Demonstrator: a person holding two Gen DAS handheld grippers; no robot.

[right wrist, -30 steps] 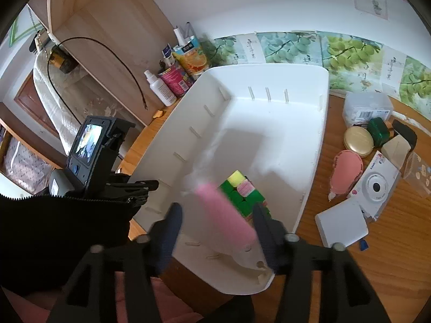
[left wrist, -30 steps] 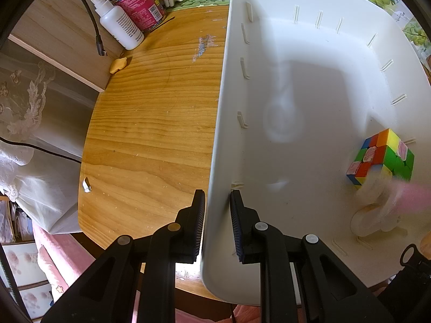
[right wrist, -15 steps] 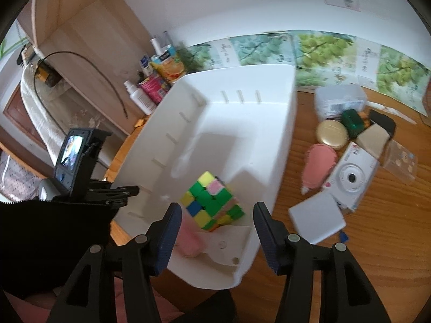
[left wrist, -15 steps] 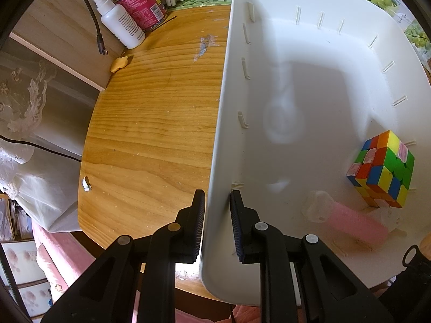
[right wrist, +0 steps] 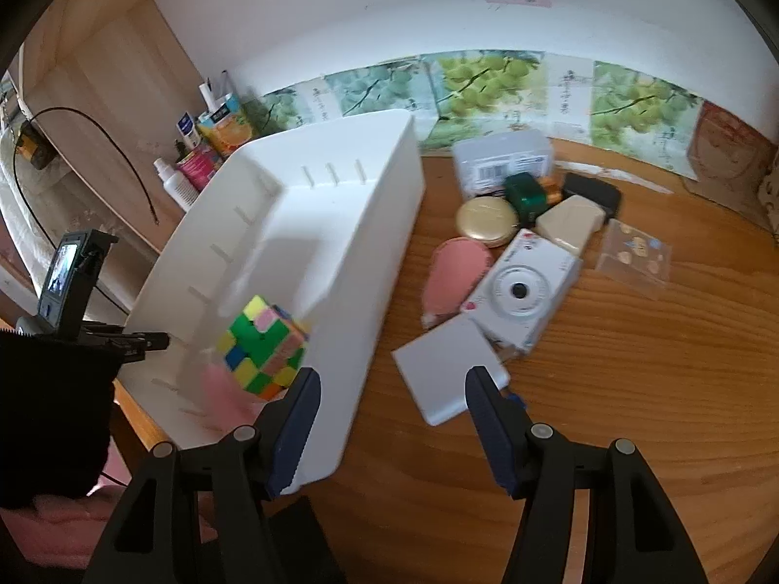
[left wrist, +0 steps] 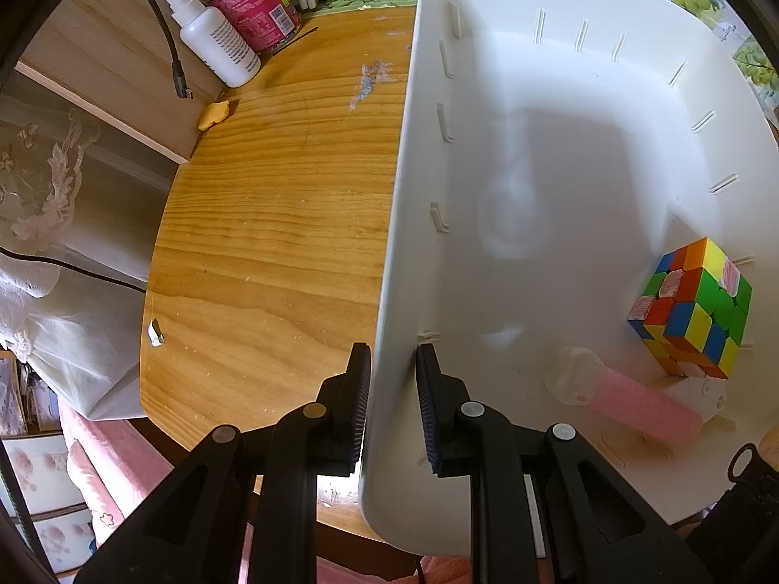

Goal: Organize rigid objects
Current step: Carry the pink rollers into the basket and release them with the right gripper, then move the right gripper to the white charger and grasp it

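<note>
The right gripper (right wrist: 389,418), jaws released and empty, has the white flat box (right wrist: 450,374) just ahead between them; the left gripper (left wrist: 392,404) grasps the bin (left wrist: 389,253) wall.

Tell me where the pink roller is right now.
The pink roller lies inside the white bin, low and right in the left wrist view, against the near side of the cube.

Wooden table (right wrist: 608,389) against white wall (right wrist: 365,9); grape-print backsplash (right wrist: 487,82) runs along the wall's base; lace curtain (left wrist: 44,185) left of table, sunlit.
</note>
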